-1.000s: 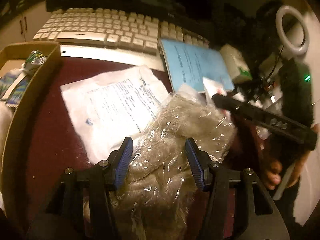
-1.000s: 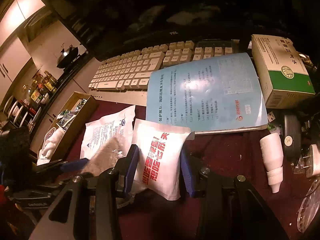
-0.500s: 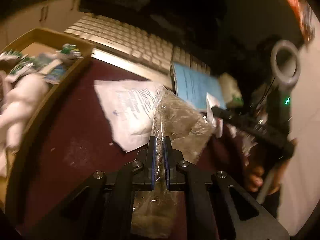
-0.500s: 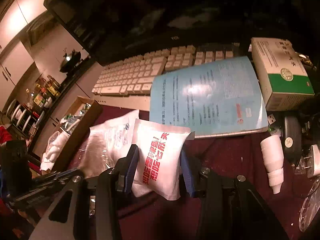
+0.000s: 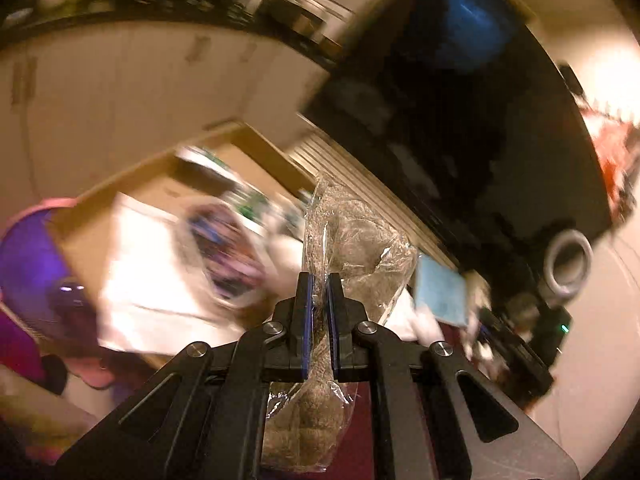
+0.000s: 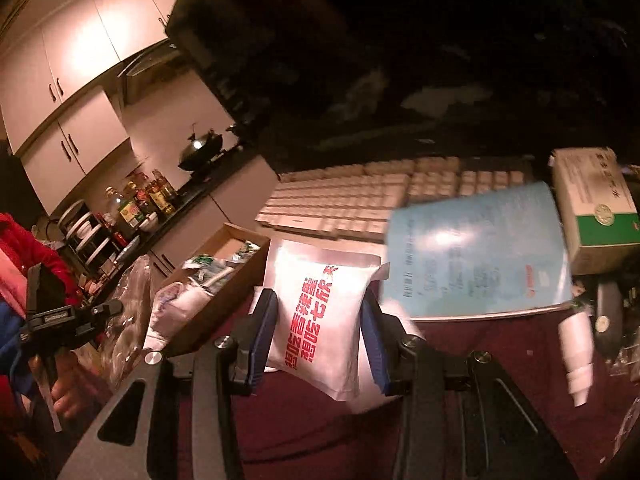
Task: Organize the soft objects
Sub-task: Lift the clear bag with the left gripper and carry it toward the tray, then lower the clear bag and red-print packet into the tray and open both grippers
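My left gripper (image 5: 318,316) is shut on a clear plastic bag of grey-brown fluffy stuff (image 5: 356,248) and holds it lifted, near the cardboard box (image 5: 264,152). The same bag (image 6: 124,312) hangs from that gripper (image 6: 72,316) in the right wrist view, left of the box (image 6: 224,276). My right gripper (image 6: 320,328) stands around a white pouch with red print (image 6: 324,312), which fills the gap between its blue pads; the pouch looks raised off the dark red table (image 6: 320,432).
The box holds a white soft toy (image 6: 180,304) and small green packets (image 6: 208,264). Behind are a white keyboard (image 6: 360,196), a blue booklet (image 6: 480,248), a green-and-white carton (image 6: 592,208), a small white bottle (image 6: 576,344) and a dark monitor (image 5: 460,120).
My left gripper closed on the fluffy bag, lifted it and swung left toward the box. My right gripper kept the white pouch between its pads and rose slightly.
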A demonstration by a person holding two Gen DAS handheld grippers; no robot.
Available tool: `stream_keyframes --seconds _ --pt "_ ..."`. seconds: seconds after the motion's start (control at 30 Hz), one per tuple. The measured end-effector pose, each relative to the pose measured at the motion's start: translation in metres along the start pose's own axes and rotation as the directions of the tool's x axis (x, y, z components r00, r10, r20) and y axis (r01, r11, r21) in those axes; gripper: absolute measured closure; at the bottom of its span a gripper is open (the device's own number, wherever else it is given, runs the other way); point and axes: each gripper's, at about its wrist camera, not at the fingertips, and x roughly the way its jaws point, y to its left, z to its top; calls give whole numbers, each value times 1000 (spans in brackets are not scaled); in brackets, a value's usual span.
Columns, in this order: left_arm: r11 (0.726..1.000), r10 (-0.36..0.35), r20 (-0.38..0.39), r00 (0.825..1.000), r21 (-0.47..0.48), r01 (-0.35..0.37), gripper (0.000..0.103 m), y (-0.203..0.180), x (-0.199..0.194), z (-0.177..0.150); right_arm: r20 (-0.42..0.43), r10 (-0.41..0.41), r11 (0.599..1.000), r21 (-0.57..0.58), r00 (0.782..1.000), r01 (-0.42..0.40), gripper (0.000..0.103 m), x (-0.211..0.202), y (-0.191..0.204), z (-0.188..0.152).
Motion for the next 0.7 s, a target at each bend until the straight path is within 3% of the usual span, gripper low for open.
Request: stream_keyframes --seconds 0.17,0.37,0.63,0.7 --pt "1000 23 55 998 19 -24 97 29 -12 23 -97 89 991 -93 991 -98 62 40 64 14" --pt "989 117 59 991 80 -121 97 52 5 46 -141 143 973 -159 980 -165 62 82 123 19" --pt "956 221 53 974 183 -227 97 64 42 62 -207 168 978 -88 964 -189 62 139 157 20" --pt "960 215 43 976 177 -219 97 69 49 62 -205 166 981 -67 964 -184 62 154 157 19"
